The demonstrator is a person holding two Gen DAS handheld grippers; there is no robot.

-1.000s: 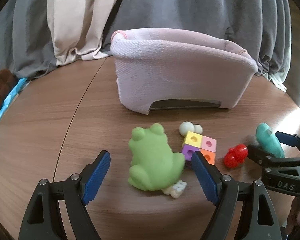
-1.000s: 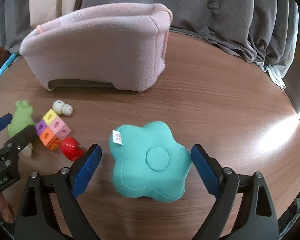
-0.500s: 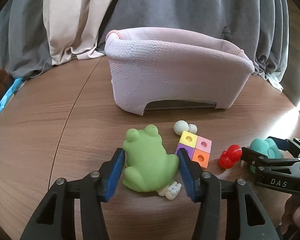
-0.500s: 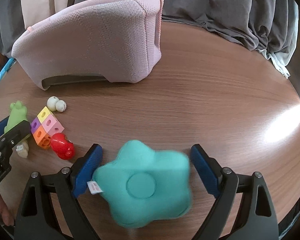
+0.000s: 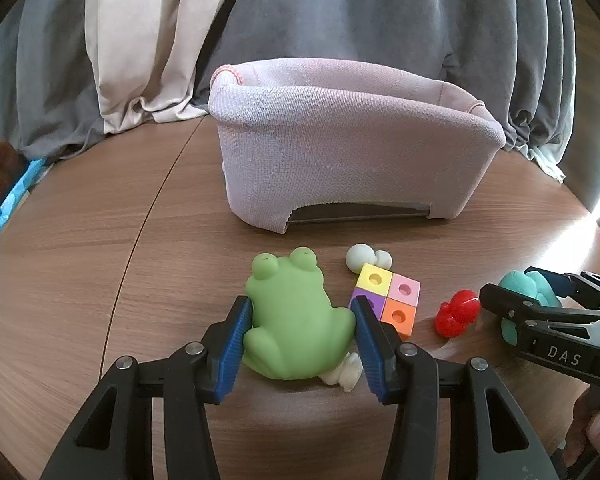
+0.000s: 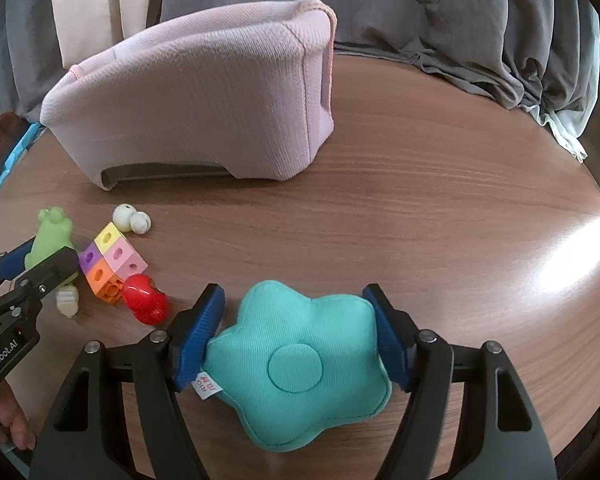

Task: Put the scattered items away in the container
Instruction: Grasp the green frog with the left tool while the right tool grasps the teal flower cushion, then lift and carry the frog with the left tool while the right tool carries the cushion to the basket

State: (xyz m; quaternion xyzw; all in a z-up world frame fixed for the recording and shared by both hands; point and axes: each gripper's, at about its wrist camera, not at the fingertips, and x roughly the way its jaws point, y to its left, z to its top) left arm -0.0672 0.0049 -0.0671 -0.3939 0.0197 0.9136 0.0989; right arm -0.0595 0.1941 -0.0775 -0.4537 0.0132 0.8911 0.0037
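Note:
A green frog toy (image 5: 296,320) sits on the wooden table in front of the pink fabric basket (image 5: 340,152). My left gripper (image 5: 300,306) is shut on it, blue pads pressed to both flanks. In the right wrist view a teal flower cushion (image 6: 300,360) lies between the pads of my right gripper (image 6: 294,294). Its jaws are closing, and both pads touch the cushion's lobes. The basket (image 6: 204,100) stands behind and to the left there.
Between the two grippers lie a four-colour cube block (image 5: 392,300), a red toy (image 5: 458,312), two white balls (image 5: 362,258) and a small white piece (image 5: 346,372) by the frog. Grey and cream curtains hang behind the round table (image 6: 440,208).
The left pads closed in from wide apart onto the frog's sides. The right pads narrowed onto the cushion, which slid nearer the camera and turned. The basket stayed in place.

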